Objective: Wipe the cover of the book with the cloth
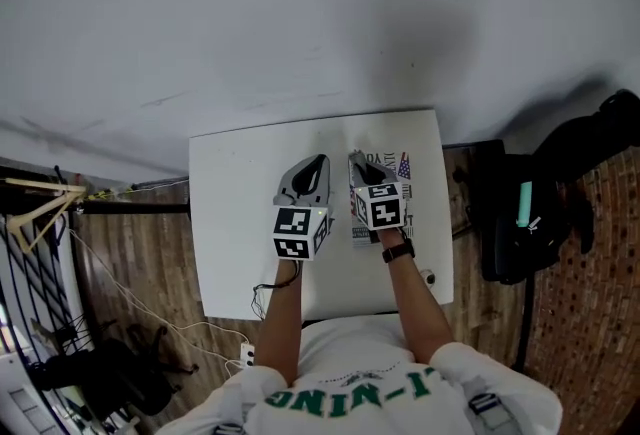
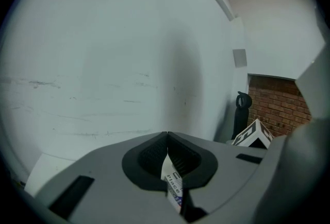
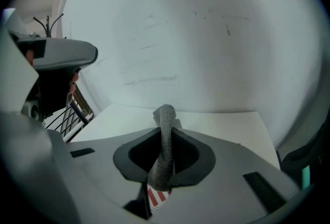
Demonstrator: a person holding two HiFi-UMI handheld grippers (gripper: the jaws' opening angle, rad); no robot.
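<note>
Pinching grey knit cloth (image 3: 165, 148), right gripper (image 1: 357, 160) sits over flag-print paperback book (image 1: 404, 167) at 3 o'clk on white table (image 1: 230, 223); left gripper (image 1: 318, 163), at its 9, clamps printed white paper edge (image 2: 172, 179). Black bag (image 1: 520, 223) farther out at 3 & wooden hanger (image 1: 40, 208) at 9.

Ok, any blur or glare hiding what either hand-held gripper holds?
No glare. Left gripper view: fisheye bend, dark corners, printed sheet slightly soft. Right gripper view: same bend, cloth weave sharp. Head view: even light, soft shadow on the wall.
</note>
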